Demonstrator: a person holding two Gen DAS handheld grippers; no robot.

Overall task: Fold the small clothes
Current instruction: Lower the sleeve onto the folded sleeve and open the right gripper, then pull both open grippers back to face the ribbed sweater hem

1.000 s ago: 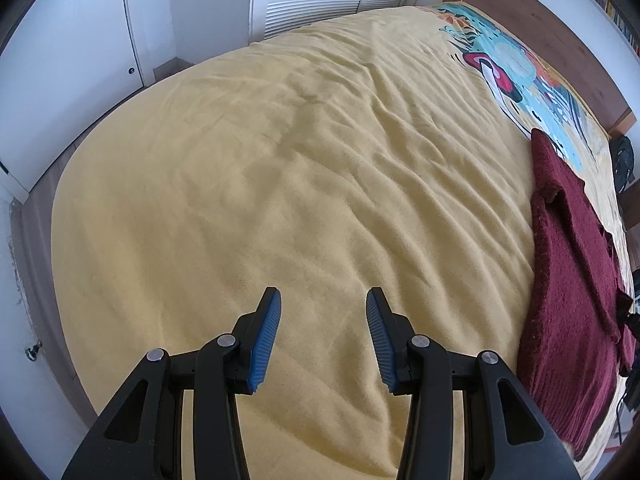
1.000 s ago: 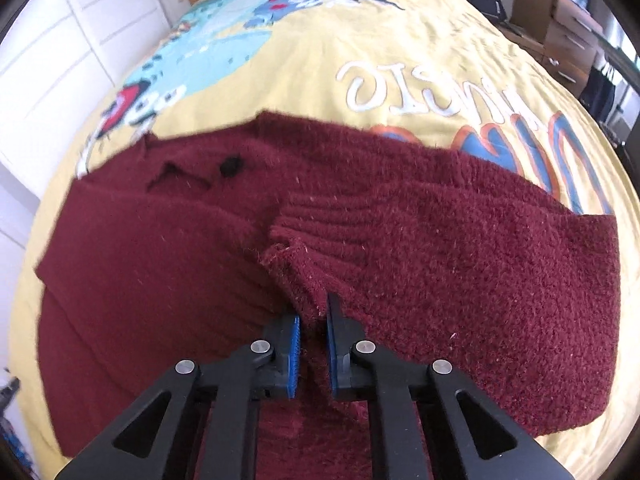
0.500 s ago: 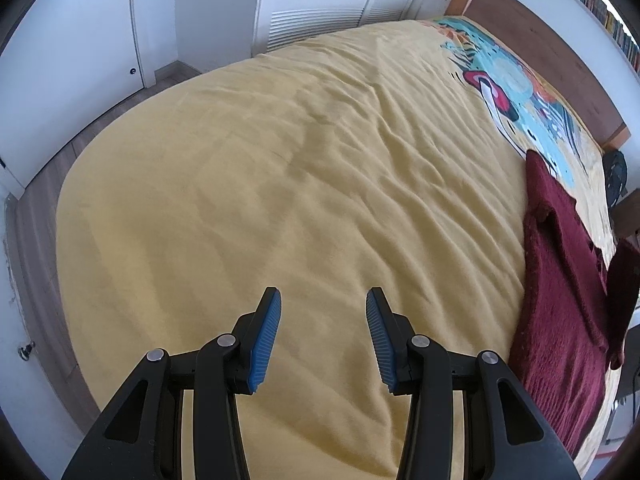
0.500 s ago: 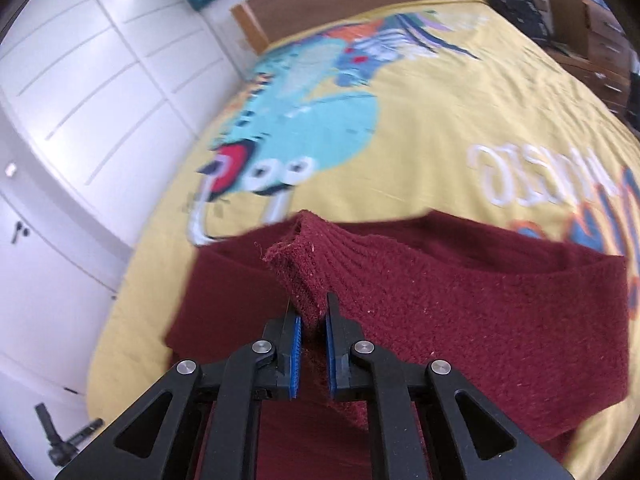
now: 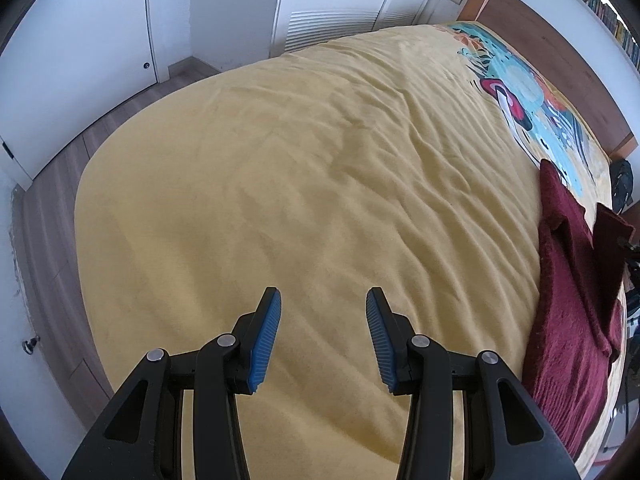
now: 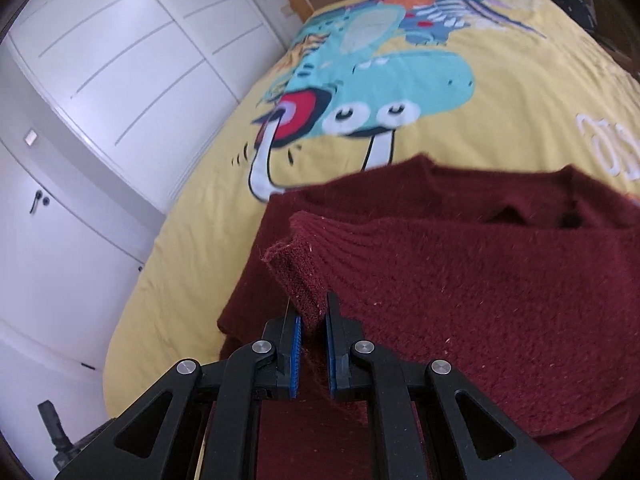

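Observation:
A dark red knitted sweater [image 6: 480, 280] lies on the yellow bedspread [image 6: 520, 80]. My right gripper [image 6: 312, 320] is shut on the ribbed cuff [image 6: 298, 268] of one sleeve and holds it lifted above the sweater's body. In the left wrist view the sweater [image 5: 568, 320] lies at the far right edge, with the lifted sleeve standing up beside it. My left gripper [image 5: 323, 336] is open and empty above bare yellow bedspread [image 5: 280, 180], well left of the sweater.
A cartoon print [image 6: 360, 92] covers the bedspread near the wooden headboard [image 5: 560, 52]. White wardrobe doors [image 6: 100, 80] stand along the bed's side. Wooden floor [image 5: 100, 128] runs past the bed's foot. A dark bag [image 5: 622, 184] lies beyond the bed.
My right gripper has lifted the sleeve cuff off the sweater and carried it leftward over the body. The left gripper has stayed open, shifting only slightly.

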